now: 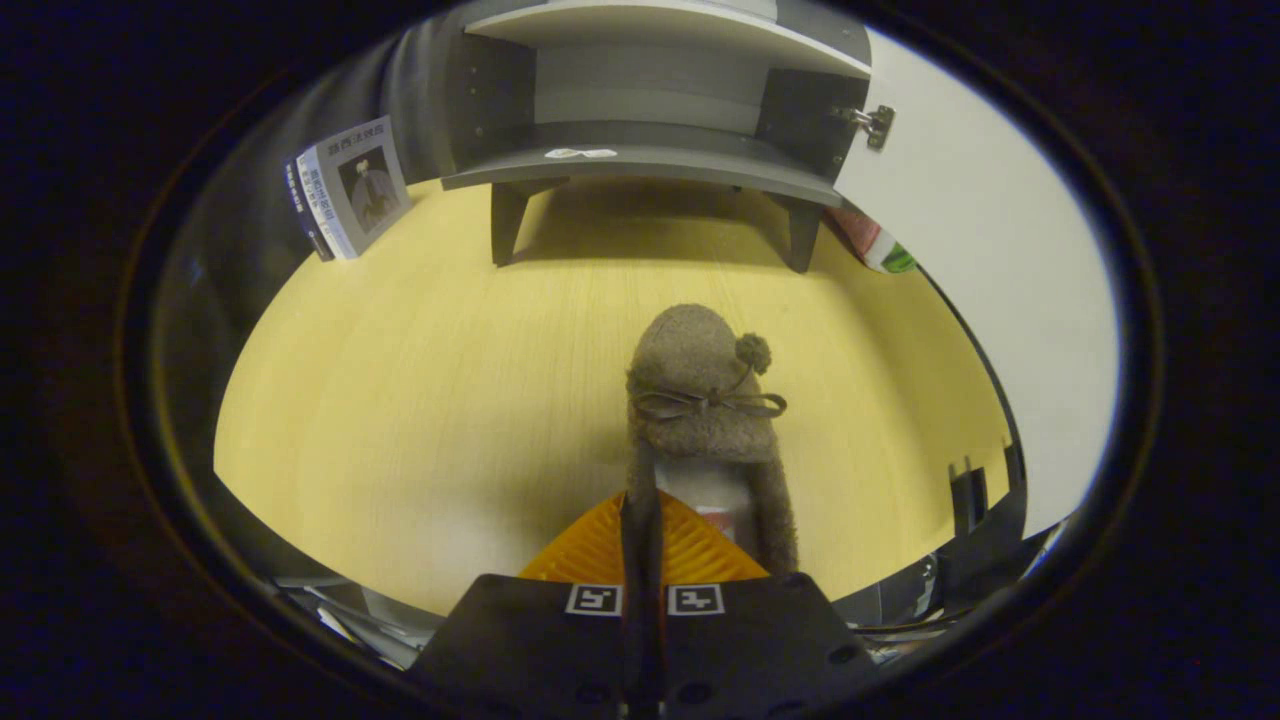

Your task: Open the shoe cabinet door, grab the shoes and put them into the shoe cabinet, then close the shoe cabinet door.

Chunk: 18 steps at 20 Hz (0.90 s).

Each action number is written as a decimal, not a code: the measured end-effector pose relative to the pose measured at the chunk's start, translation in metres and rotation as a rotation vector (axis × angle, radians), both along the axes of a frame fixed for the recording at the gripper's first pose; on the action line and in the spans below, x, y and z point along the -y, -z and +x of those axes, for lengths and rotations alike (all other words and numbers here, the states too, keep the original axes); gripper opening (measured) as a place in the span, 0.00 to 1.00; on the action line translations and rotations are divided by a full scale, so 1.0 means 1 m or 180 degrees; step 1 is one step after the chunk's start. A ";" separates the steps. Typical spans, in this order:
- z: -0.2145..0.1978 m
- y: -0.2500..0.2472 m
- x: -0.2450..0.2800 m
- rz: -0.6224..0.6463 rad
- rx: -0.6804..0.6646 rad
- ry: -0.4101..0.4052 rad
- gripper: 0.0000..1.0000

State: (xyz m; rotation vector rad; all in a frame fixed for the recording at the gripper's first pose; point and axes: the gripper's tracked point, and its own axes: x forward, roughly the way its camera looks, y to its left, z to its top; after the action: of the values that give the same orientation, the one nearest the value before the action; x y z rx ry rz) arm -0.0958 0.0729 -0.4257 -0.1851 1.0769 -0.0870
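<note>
A brown fuzzy shoe with a thin bow and a pompom points its toe toward the cabinet. My gripper is shut on the left wall of the shoe's opening, which is pinched between both pads. The grey shoe cabinet stands beyond the shoe on short legs. Its white door is swung open to the right on a metal hinge. The lower shelf holds only a small white sticker. I cannot tell whether the shoe's sole touches the surface.
The yellow wooden surface stretches from the fingers to the cabinet. A book stands upright left of the cabinet. A green and pink object lies behind the open door's lower edge. Dark equipment sits to my right.
</note>
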 end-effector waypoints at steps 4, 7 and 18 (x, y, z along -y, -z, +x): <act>0.011 -0.034 -0.001 -0.0001 0.0133 -0.0040 0.03; 0.027 -0.076 0.001 -0.0048 0.0316 -0.0016 0.02; 0.162 -0.295 0.005 -0.0275 0.1561 0.0012 0.02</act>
State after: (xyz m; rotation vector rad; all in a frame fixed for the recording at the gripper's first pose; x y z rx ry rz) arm 0.0657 0.0676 -0.1307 -0.2255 0.5851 -0.1728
